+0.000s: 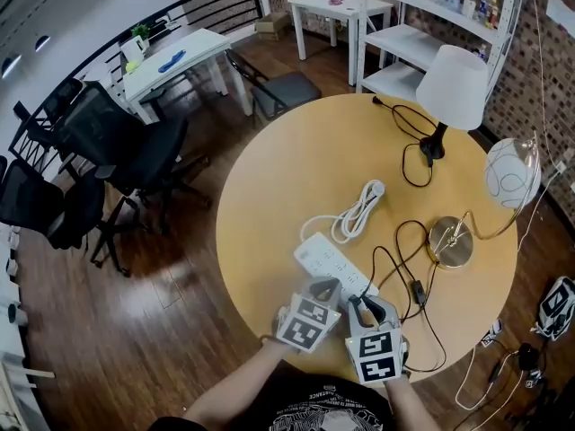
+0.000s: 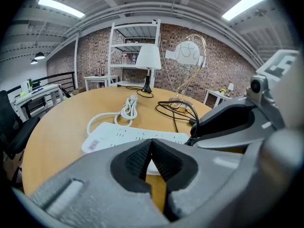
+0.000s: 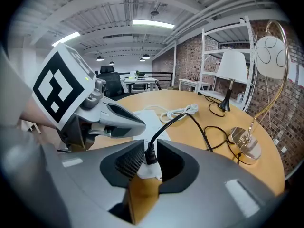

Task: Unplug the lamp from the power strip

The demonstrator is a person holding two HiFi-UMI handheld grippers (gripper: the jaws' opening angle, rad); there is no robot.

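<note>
The white power strip (image 1: 325,259) lies on the round wooden table (image 1: 287,169) near its front edge. A black plug (image 3: 150,152) stands in the strip's near end. Its black cord (image 1: 400,241) runs toward the gold lamp (image 1: 449,241) with the globe shade. My right gripper (image 1: 362,305) is open, its pads close on either side of the plug (image 3: 150,152). My left gripper (image 1: 325,287) is shut on nothing, its tips at the strip (image 2: 123,139) just left of the plug.
A white-shaded lamp (image 1: 452,86) on a black base stands at the table's far right, its cord looping beside it. The strip's own white cable (image 1: 359,209) is coiled mid-table. Black office chairs (image 1: 117,151) and desks stand on the left, white shelving (image 1: 422,25) behind.
</note>
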